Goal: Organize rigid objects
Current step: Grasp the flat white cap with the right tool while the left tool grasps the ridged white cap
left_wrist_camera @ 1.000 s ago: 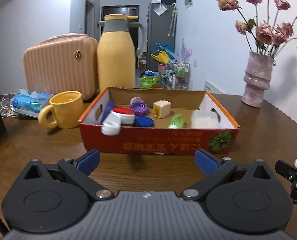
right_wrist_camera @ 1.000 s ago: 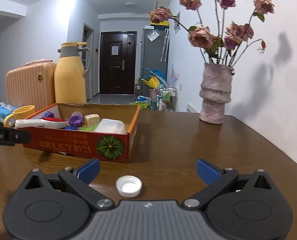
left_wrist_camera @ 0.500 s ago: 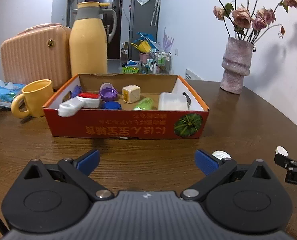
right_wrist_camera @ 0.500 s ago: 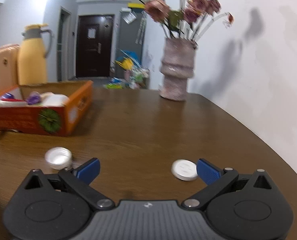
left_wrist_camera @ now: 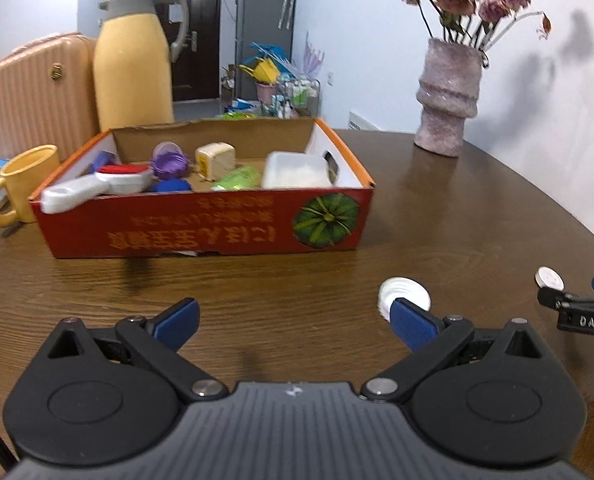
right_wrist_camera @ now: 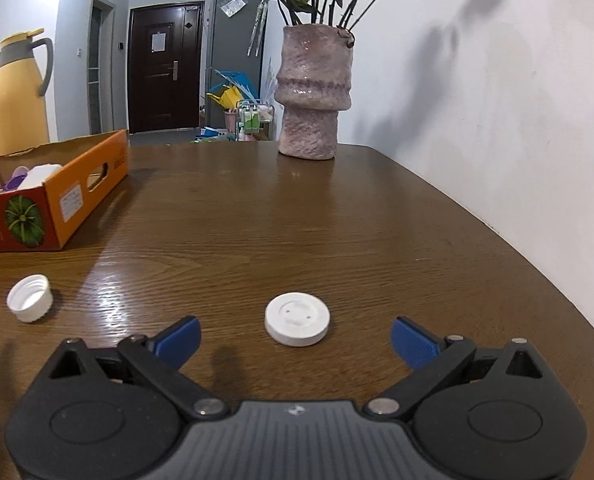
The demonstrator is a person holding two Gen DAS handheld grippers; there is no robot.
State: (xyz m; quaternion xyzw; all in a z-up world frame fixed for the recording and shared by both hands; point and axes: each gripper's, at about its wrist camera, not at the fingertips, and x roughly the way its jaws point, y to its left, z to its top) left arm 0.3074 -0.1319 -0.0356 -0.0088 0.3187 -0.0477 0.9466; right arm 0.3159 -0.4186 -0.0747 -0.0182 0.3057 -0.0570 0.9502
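A red and orange cardboard box (left_wrist_camera: pixel 201 224) (right_wrist_camera: pixel 57 208) on the wooden table holds several caps, lids and small containers. A white screw cap (left_wrist_camera: pixel 403 294) (right_wrist_camera: pixel 30 297) lies open side up on the table, partly behind my left gripper's right fingertip. A flat white round lid (right_wrist_camera: pixel 297 319) (left_wrist_camera: pixel 549 278) lies just ahead of my right gripper (right_wrist_camera: pixel 295 338), centred between its wide-open fingers. My left gripper (left_wrist_camera: pixel 295 320) is open and holds nothing. The right gripper's tip shows at the right edge of the left wrist view.
A pink vase (left_wrist_camera: pixel 449 100) (right_wrist_camera: pixel 315 92) with dried roses stands at the back right of the table. A yellow thermos jug (left_wrist_camera: pixel 135 60), a yellow mug (left_wrist_camera: pixel 17 184) and a pink case (left_wrist_camera: pixel 33 92) stand behind and left of the box. The table edge curves round on the right.
The right gripper has swung right, so the flat white lid now sits centred between its fingers. The left gripper has shifted right and the screw cap has come further into view.
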